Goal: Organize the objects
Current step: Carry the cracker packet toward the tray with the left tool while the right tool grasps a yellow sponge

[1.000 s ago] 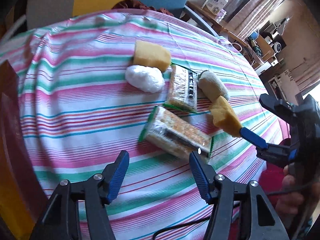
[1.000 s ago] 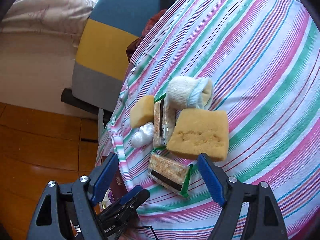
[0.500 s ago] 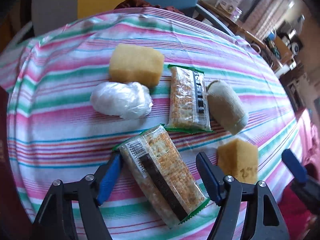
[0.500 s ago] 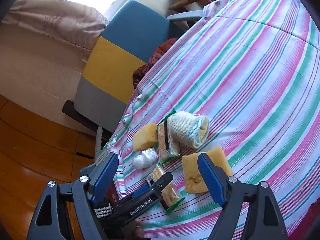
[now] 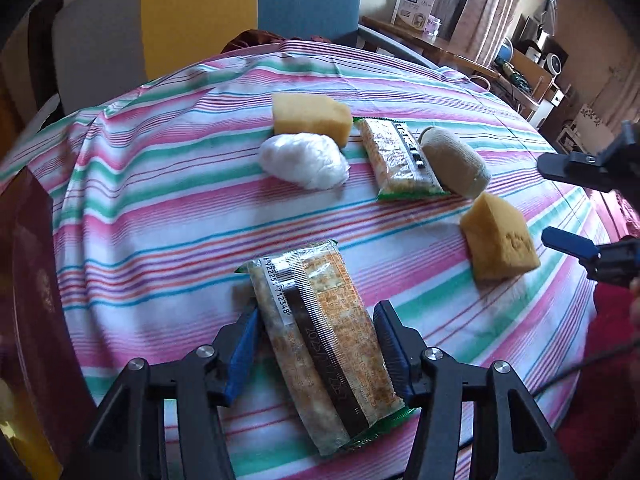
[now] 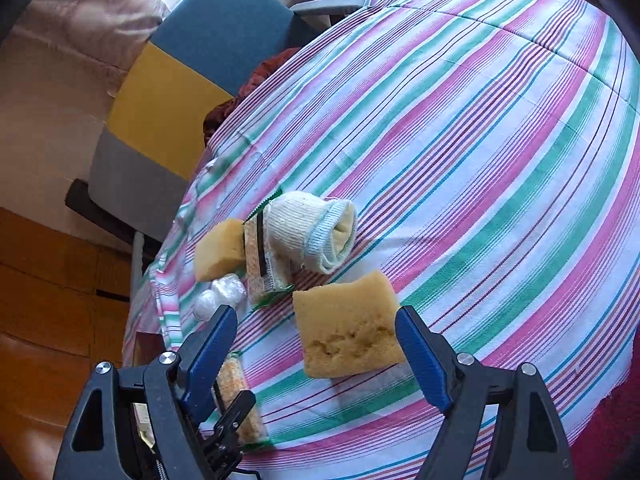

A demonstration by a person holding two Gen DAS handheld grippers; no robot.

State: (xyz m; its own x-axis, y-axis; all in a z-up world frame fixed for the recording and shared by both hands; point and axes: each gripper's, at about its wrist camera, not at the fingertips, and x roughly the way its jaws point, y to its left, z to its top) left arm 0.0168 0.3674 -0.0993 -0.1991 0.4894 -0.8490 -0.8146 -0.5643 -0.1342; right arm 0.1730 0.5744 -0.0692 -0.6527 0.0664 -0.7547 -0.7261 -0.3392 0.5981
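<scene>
My left claw (image 5: 316, 344) has its fingers either side of the near cracker packet (image 5: 320, 344), blue pads at the wrapper's long edges; whether they press it or only bracket it I cannot tell. The packet's near end runs under my claw's frame and is partly cut off. Ahead and to the left on the striped tablecloth (image 5: 160, 208) lies a white crumpled bag (image 5: 304, 166), touching a yellow sponge (image 5: 310, 118) behind it. Right of those sits a second cracker packet (image 5: 400, 160), with a rolled sock (image 5: 456, 162) against its right side. Further right a second sponge (image 5: 496, 240) stands tilted, just before my right claw (image 5: 560, 204), whose body leaves the frame.

From my right claw (image 6: 316, 344), spread wide, that sponge (image 6: 348, 324) lies between the fingers, touching neither. Only this view shows the sock's open cuff (image 6: 336, 236). The near packet (image 6: 240, 400) is mostly hidden behind my left finger here, and the bag (image 6: 220, 296) partly.
</scene>
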